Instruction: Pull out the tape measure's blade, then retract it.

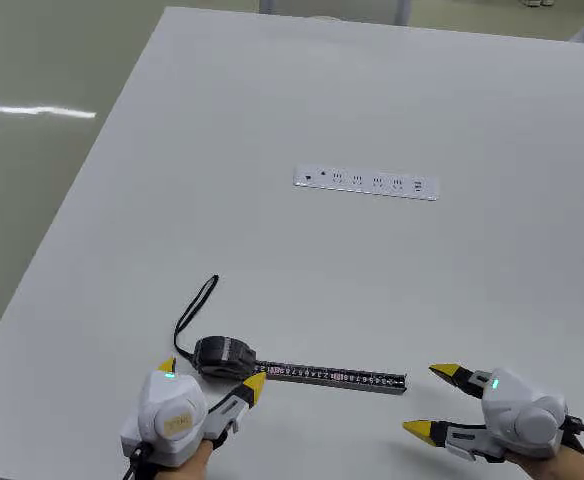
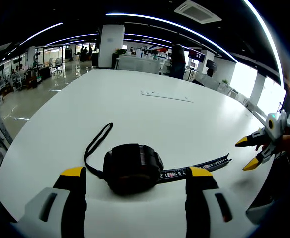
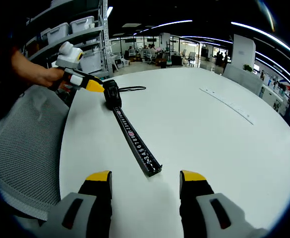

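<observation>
Head view gives us one white, smooth bench (image 1: 272, 100) and one tape measure (image 1: 224, 356) lying near its front edge. Its case is black, rounded and squat, with a ribbed, rubbery look. One thin black wrist strap (image 1: 194, 305) runs from the case in a long narrow loop toward the far side. One blade (image 1: 332, 377) is drawn out of the case and lies flat on the bench, a dark straight strip printed with pale numerals and small red marks, ending in a squared tip. We count two grippers, each a white moulded plastic shell with two pointed yellow tips, four tips in all. The left gripper (image 1: 212, 375) has its jaws apart, set either side of the case with a gap on each side, as the left gripper view shows. The right gripper (image 1: 430, 400) also has its jaws apart, clamped on nothing, with the blade tip just ahead of them. Farther back lies one flat white power strip (image 1: 366, 183), long and rectangular. One grey mesh chair back (image 3: 21, 139) stands beside the bench.
</observation>
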Demonstrator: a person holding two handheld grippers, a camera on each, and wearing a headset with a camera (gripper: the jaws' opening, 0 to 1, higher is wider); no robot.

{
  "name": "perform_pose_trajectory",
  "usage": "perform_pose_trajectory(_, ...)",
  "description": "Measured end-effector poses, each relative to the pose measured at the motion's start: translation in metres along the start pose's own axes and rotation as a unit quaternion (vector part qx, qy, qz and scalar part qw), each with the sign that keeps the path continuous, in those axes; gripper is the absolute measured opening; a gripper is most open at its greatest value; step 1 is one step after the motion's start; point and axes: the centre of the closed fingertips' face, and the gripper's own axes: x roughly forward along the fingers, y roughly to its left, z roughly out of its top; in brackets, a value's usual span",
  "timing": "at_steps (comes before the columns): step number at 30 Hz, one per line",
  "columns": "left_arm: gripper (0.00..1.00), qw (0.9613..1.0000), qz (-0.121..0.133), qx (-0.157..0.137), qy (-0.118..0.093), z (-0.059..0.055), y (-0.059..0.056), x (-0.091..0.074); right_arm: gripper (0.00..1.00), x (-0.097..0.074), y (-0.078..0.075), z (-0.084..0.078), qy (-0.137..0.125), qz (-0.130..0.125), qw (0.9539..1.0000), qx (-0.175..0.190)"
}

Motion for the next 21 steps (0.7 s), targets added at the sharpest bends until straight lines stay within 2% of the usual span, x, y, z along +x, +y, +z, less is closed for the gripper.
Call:
perform_pose_trajectory(10,0.77,1.0,0.007,-0.001,0.003,-0.001,0.0,0.008,0.47,0.008,-0.011,-0.006,0.006,0.02,0.9995,-0.026)
perform_pose_trajectory(21,0.74,0.9997,0.019,-0.012,0.004,-0.001,0.008,0.015,0.37,0.017,-0.013,-0.005,0.013,0.05,0.9968,-0.061)
